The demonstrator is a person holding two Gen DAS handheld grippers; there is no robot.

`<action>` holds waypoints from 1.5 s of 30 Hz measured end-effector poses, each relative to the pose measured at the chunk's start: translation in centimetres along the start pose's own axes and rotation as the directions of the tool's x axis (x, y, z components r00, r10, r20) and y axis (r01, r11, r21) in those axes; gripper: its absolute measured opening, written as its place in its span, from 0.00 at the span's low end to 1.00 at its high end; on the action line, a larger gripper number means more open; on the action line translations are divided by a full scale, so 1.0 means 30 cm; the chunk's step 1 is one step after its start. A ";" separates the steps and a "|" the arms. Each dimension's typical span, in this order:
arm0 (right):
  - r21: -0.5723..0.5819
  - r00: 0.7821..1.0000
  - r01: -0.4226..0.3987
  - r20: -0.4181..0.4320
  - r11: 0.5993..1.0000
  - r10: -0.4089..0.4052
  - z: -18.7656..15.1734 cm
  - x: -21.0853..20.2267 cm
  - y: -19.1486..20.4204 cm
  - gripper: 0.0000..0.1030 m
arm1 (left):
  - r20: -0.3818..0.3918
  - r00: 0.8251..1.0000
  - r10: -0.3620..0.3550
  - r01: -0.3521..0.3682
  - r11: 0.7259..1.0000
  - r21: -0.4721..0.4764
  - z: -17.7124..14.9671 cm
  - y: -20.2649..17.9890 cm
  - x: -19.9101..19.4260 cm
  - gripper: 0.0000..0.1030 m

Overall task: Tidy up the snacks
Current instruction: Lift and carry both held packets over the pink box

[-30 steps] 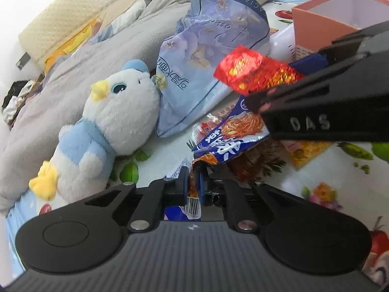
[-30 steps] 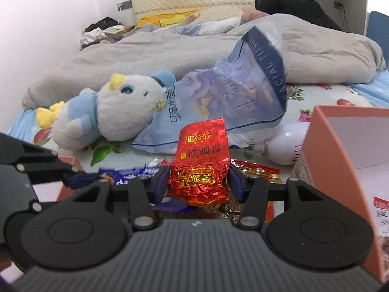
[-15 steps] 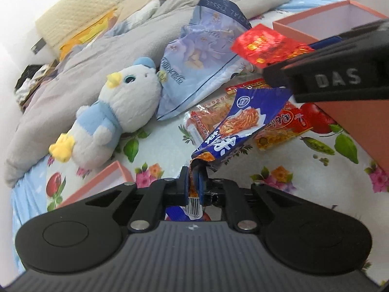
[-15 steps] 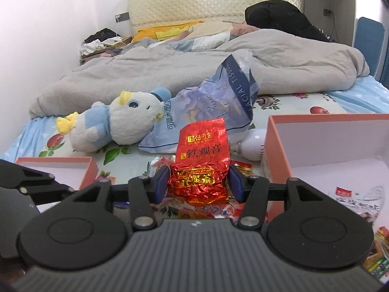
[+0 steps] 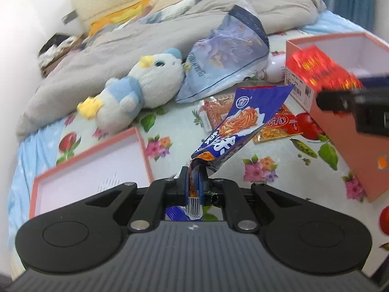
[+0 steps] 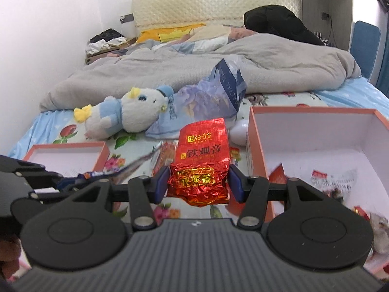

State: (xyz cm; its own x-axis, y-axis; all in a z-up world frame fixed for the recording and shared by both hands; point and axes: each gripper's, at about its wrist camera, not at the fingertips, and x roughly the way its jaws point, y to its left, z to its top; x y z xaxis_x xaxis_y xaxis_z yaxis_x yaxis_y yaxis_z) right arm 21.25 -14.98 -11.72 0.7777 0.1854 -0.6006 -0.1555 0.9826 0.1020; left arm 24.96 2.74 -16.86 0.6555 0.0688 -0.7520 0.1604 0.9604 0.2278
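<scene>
Clamping the blue packet slanting up-right, left claw — right claw grips upright red packet.

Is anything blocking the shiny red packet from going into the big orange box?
Nothing visible does. The right gripper holds the shiny red foil packet just left of the open orange cardboard box. The box has no lid on, and only a few packets lie on its floor.
</scene>
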 end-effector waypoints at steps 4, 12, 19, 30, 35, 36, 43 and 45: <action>-0.008 1.000 -0.004 0.002 1.000 0.004 -0.012 -0.051 -0.003 0.53 | -0.009 1.000 -0.008 0.008 0.999 -0.046 -0.029 -0.024 -0.066 0.09; -0.009 1.000 0.013 0.014 1.000 -0.013 -0.055 -0.129 -0.040 0.53 | -0.016 0.998 -0.054 0.052 0.994 -0.100 -0.088 -0.078 -0.131 0.09; -0.002 1.000 0.028 0.004 1.000 -0.028 -0.122 -0.162 -0.056 0.53 | -0.058 0.995 -0.081 0.071 0.986 -0.152 -0.123 -0.082 -0.128 0.09; -0.013 1.000 0.015 0.011 1.000 -0.015 -0.133 -0.194 -0.083 0.53 | -0.090 0.984 -0.151 0.123 0.956 -0.265 -0.085 -0.058 -0.140 0.09; -0.027 1.000 0.014 0.028 1.000 -0.013 -0.101 -0.216 -0.089 0.53 | -0.075 0.984 -0.164 0.139 0.955 -0.262 -0.007 -0.061 -0.182 0.09; -0.026 0.999 0.013 0.031 1.000 -0.012 -0.095 -0.220 -0.092 0.53 | -0.066 0.984 -0.168 0.145 0.953 -0.266 0.012 -0.062 -0.192 0.09; -0.013 0.997 0.018 0.078 1.000 -0.017 -0.017 -0.258 -0.146 0.53 | -0.020 0.964 -0.264 0.244 0.914 -0.323 0.129 -0.068 -0.231 0.09; -0.006 0.995 0.024 0.095 1.000 -0.023 0.010 -0.272 -0.168 0.53 | -0.002 0.963 -0.270 0.255 0.912 -0.321 0.164 -0.080 -0.246 0.09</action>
State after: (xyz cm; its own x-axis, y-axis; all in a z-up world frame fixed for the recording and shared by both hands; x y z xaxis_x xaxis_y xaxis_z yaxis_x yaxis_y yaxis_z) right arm 15.88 -21.44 -7.11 0.8352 0.1633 -0.5251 -0.1409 0.9866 0.0827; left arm 23.38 -1.39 -8.82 0.5865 -0.1926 -0.7867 0.0771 0.9802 -0.1825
